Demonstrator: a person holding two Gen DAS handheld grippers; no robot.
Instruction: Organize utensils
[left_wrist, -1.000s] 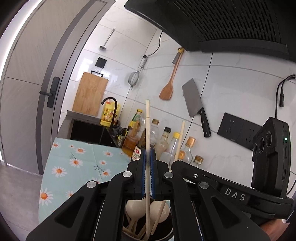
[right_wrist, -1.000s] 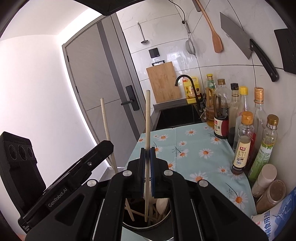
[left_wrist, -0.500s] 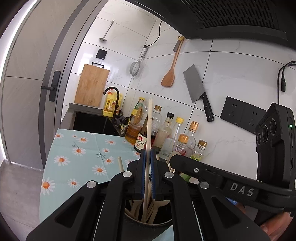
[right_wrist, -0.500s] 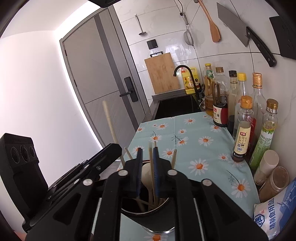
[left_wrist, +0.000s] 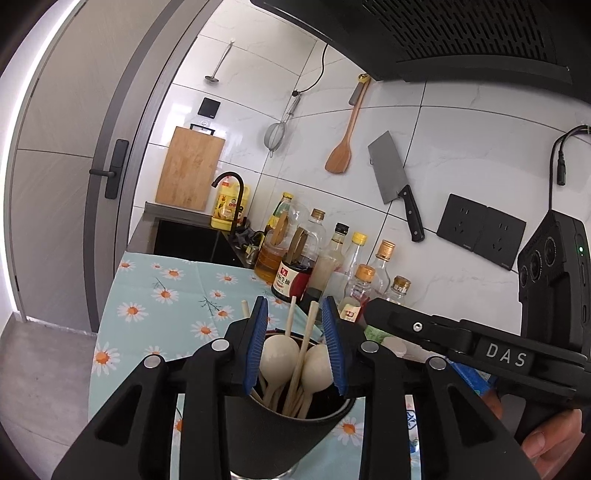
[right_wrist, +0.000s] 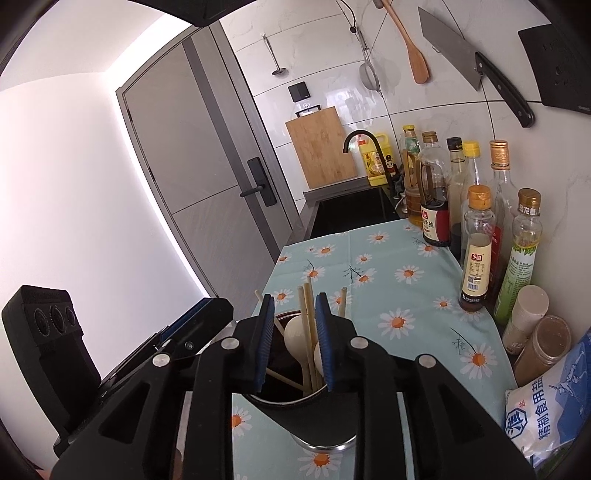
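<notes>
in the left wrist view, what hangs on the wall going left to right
Ladle → cutting board → strainer → wooden spatula → cleaver → wall sockets

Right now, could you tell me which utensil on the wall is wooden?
The wooden spatula, hanging between the wire strainer and the steel cleaver.
</notes>
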